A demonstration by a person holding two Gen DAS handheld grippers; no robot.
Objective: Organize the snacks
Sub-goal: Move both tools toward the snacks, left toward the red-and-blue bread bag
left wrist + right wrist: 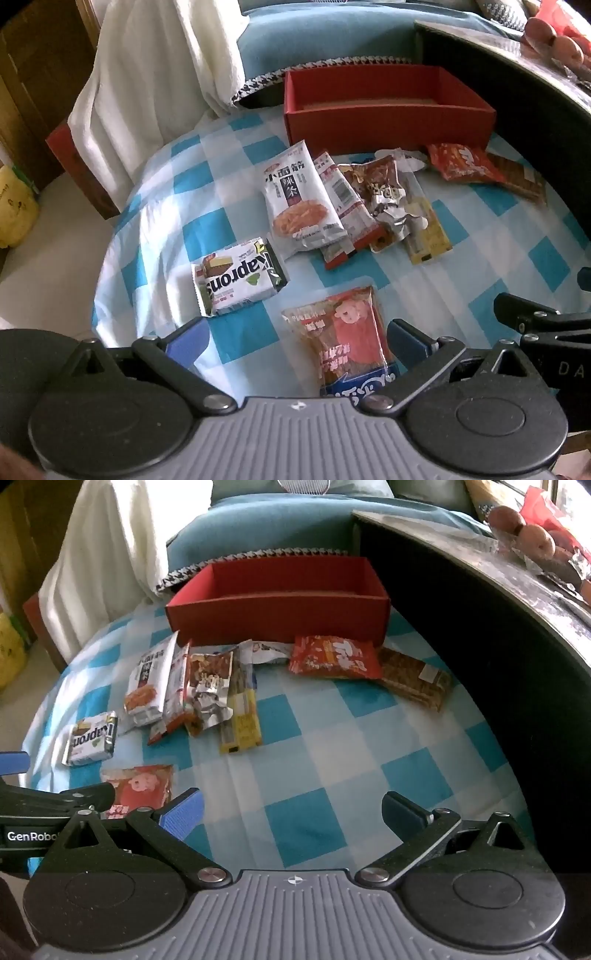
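Left claw [295, 343] agape over pink packet [347, 332] | brown bar [413, 679] clearer rightward

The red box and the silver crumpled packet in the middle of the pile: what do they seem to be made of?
The red box looks like matte cardboard: flat stiff walls, sharp folded corners, no shine; fine ribs on its front wall suggest corrugated board. The silver crumpled packet looks like metallised foil film: its torn, creased end reflects light brightly. Whether it is true foil or coated plastic cannot be told.

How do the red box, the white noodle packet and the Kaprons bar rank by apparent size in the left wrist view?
1. red box
2. white noodle packet
3. Kaprons bar, although it lies nearer the camera
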